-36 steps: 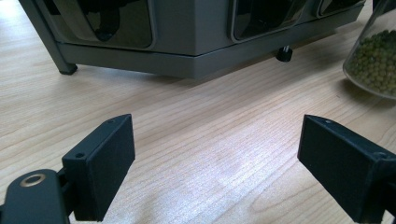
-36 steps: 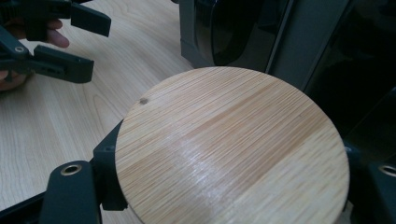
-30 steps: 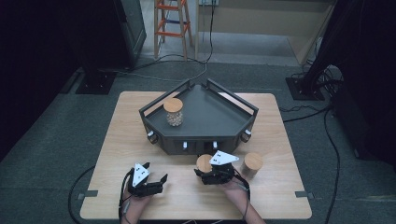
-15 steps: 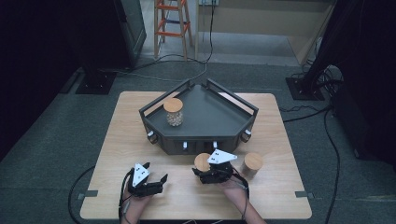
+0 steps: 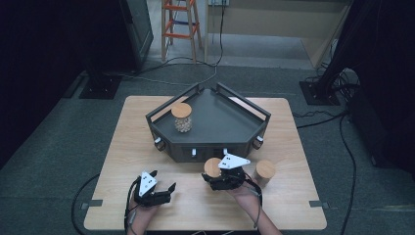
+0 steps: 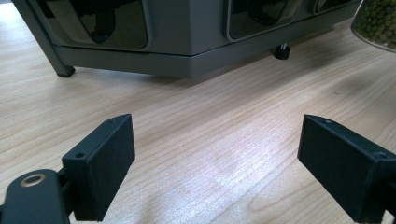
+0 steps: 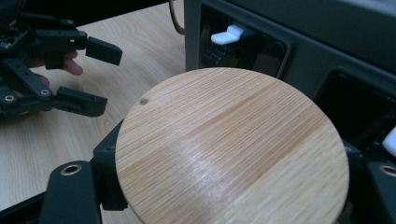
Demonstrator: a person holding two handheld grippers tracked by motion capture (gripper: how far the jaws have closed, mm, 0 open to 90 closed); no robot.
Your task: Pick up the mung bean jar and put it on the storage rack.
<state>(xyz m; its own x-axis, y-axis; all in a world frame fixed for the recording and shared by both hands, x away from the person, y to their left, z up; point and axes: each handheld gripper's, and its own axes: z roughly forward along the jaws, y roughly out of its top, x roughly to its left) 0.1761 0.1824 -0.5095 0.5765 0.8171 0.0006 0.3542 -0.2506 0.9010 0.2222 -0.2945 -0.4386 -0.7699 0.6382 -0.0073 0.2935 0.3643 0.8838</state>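
The right gripper (image 5: 217, 172) is holding a jar (image 5: 212, 167) with a round wooden lid (image 7: 231, 149). In the right gripper view the lid sits right between the 2 black jaws, which press in on the jar just under it from both sides. The jar is at the front of the tabletop (image 5: 127, 142), just in front of the dark tray (image 5: 220, 120) and very near its front wall. Small white clips (image 7: 227, 34) show on that wall, close behind the lid.

The left gripper (image 5: 164, 182) rests low over the tabletop, near the front edge, to the left of the jar and apart from it. Its jaws stand wide, with bare wood between them. In the left gripper view the tray's grey base (image 6: 187, 51) is ahead, and a jar of small green beans (image 6: 376, 21) peeks in at the top right corner.

A 2nd jar (image 5: 265, 171) with a wooden lid stands on the tabletop just to the right of the right gripper. It does not touch the gripper.

A 3rd jar (image 5: 182, 117) stands upright inside the tray, toward its back left part. It has a wooden lid too, and small pale bits show through the glass.

The tray has 5 sides and sits in the middle of the tabletop. An orange ladder (image 5: 178, 24) stands on the floor far behind.
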